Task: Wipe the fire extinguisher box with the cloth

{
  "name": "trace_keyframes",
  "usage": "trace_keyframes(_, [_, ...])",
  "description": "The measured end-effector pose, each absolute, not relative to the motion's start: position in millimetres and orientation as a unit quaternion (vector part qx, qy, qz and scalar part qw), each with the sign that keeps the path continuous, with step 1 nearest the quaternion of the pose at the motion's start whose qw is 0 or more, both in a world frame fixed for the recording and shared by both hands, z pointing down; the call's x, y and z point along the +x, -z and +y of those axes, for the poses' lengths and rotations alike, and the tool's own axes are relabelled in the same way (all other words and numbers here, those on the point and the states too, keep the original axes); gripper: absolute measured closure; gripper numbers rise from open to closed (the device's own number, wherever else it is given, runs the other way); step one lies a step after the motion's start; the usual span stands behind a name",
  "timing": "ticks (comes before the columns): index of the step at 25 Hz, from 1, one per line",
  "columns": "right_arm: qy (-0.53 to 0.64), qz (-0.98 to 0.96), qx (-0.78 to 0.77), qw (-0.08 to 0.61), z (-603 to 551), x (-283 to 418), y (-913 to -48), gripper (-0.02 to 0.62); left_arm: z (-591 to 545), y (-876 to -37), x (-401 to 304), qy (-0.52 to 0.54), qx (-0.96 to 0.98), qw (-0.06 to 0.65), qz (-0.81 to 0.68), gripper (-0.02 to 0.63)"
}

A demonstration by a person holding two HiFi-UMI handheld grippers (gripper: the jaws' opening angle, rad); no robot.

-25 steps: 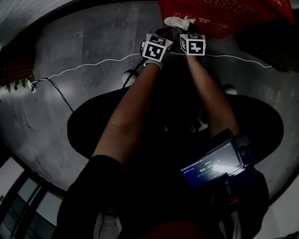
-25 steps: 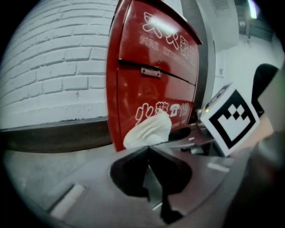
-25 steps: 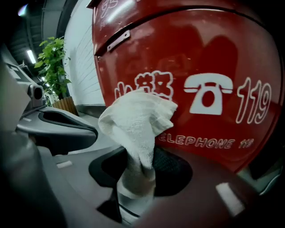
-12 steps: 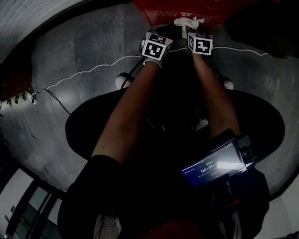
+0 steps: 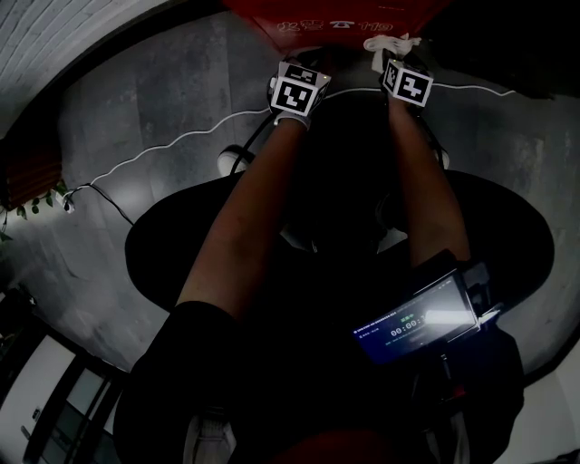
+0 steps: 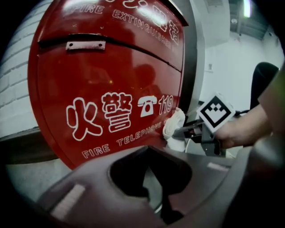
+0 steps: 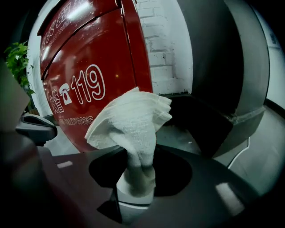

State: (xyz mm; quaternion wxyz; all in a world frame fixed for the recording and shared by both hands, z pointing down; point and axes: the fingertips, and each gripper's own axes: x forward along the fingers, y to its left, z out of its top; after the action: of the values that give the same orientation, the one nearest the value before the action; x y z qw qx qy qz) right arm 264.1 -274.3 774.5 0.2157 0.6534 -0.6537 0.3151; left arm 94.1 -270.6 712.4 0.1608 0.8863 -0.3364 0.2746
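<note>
The red fire extinguisher box (image 6: 107,89) carries white characters and "119"; in the head view only its lower edge (image 5: 326,14) shows at the top. My right gripper (image 7: 136,178) is shut on a bunched white cloth (image 7: 133,120), which is held at the box's lower right front (image 7: 89,75). The left gripper view shows the same cloth (image 6: 173,124) touching the box beside the right gripper (image 6: 196,129). My left gripper (image 6: 167,196) hangs in front of the box, shut, with nothing in it. From the head, the left gripper (image 5: 308,65) and the right gripper (image 5: 391,54) sit side by side.
A white cable (image 5: 181,140) runs across the grey floor. A green plant (image 7: 18,67) stands left of the box, and a white brick wall (image 7: 160,44) is behind it. A dark grey pillar (image 7: 231,67) rises to the right. A lit screen (image 5: 417,322) hangs at the person's chest.
The right gripper has carried the cloth to the right along the box's lower front. The left gripper has hardly moved. The box has slid toward the top of the head view.
</note>
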Motion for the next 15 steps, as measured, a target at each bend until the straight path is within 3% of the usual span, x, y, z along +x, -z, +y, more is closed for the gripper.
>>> trace_keyframes(9, [-0.277,-0.684,0.631,0.238,-272.1,247.7,-765.3,0.430,-285.9,-681.4,91.9,-0.260,0.889,0.132,-0.353,0.603])
trace_keyframes(15, [-0.233,-0.761,0.581,0.173,-273.1,182.7,-686.6,0.430,-285.6,-600.2,78.0,-0.210,0.905,0.115,-0.351,0.603])
